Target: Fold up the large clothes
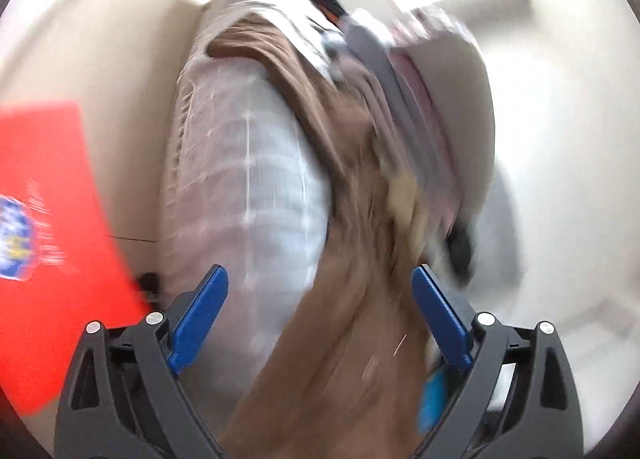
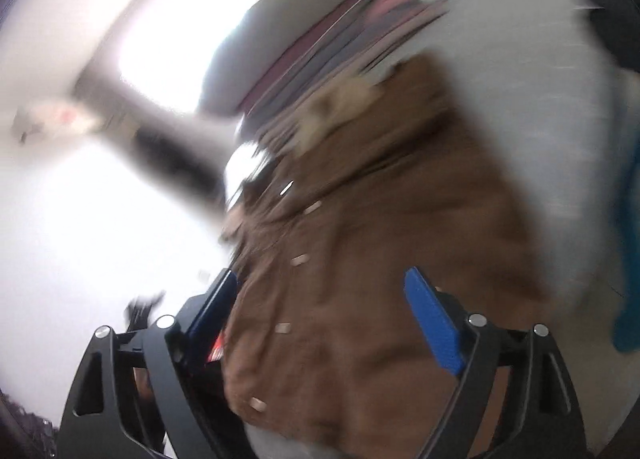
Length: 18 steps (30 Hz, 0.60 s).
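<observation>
Both views are motion-blurred. A large brown garment (image 1: 352,299) with small pale buttons lies spread on a light grey-white bed surface (image 1: 256,187). It also shows in the right wrist view (image 2: 380,259). My left gripper (image 1: 320,291) is open, its blue pads wide apart above the garment's edge and the bedding. My right gripper (image 2: 320,291) is open too, its jaws wide apart over the buttoned front of the brown garment. Neither gripper holds anything.
A pile of mixed pink, grey and white clothes (image 1: 420,99) lies beyond the brown garment, also in the right wrist view (image 2: 340,43). A red item with a blue-and-white emblem (image 1: 52,239) is at the left. A bright window (image 2: 180,43) is at the back.
</observation>
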Tool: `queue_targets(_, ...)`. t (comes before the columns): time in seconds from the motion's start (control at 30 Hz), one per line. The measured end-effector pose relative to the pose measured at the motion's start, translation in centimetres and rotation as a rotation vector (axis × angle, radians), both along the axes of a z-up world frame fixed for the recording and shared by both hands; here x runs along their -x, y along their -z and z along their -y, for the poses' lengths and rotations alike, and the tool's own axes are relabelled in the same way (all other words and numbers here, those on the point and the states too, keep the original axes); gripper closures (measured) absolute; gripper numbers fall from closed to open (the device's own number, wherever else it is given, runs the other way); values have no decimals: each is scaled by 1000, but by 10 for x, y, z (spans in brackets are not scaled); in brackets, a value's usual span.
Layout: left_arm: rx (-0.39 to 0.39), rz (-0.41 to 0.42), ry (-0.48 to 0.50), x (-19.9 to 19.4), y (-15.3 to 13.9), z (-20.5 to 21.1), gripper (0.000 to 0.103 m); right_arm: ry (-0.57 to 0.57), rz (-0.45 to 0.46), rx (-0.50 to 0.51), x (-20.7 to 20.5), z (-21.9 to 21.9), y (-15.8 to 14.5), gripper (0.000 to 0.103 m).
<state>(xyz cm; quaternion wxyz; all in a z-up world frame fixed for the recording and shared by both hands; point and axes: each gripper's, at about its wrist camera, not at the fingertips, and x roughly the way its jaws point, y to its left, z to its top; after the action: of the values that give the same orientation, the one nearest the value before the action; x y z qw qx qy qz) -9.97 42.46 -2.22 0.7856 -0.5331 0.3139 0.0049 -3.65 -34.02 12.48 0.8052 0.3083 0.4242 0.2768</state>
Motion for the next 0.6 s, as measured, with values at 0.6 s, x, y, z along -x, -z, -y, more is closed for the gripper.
queue_targets(0.6,307,32,-346,-232,129,-157,13,171,155,429,-225,-138,74,20)
